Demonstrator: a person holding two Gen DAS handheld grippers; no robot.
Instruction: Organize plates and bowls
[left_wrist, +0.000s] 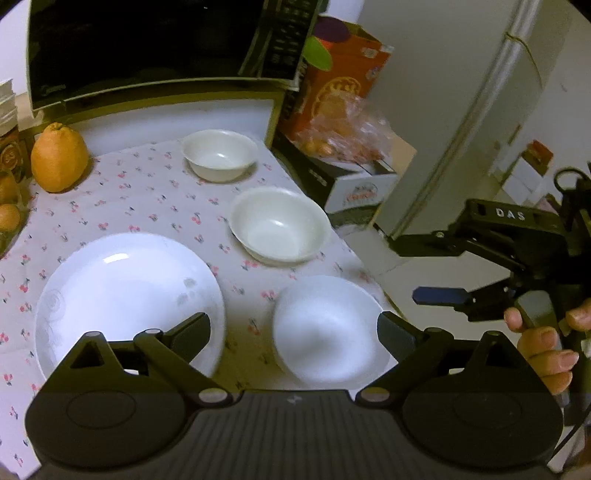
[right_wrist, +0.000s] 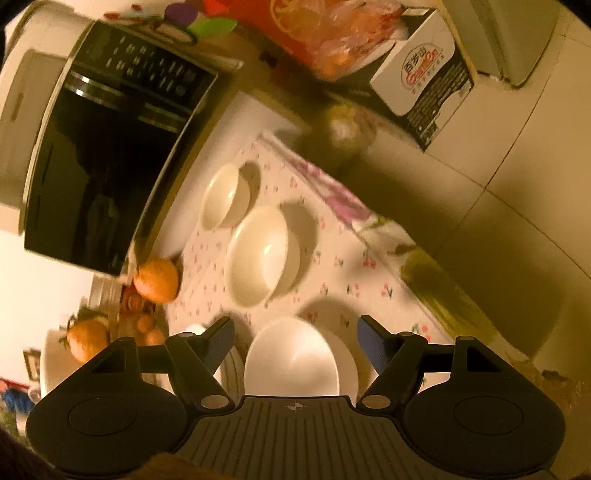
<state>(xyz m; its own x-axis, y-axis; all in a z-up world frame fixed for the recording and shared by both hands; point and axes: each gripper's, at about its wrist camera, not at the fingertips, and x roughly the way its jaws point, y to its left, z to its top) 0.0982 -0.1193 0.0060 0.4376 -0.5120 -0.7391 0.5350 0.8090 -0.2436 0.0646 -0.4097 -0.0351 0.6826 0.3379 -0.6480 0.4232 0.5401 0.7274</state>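
Near the surface's right edge sat an upturned bowl, beside the plate. Left gripper and right gripper fingers stood wide, empty. Good practice: straddle its rim squarely before closing.

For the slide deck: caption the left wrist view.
Open left gripper above a floral tablecloth holding one plate and three white bowls.

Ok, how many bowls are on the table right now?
3. Small bowl farthest back, near the microwave; middle bowl in front of it; nearest bowl beside the plate. None seems hidden.
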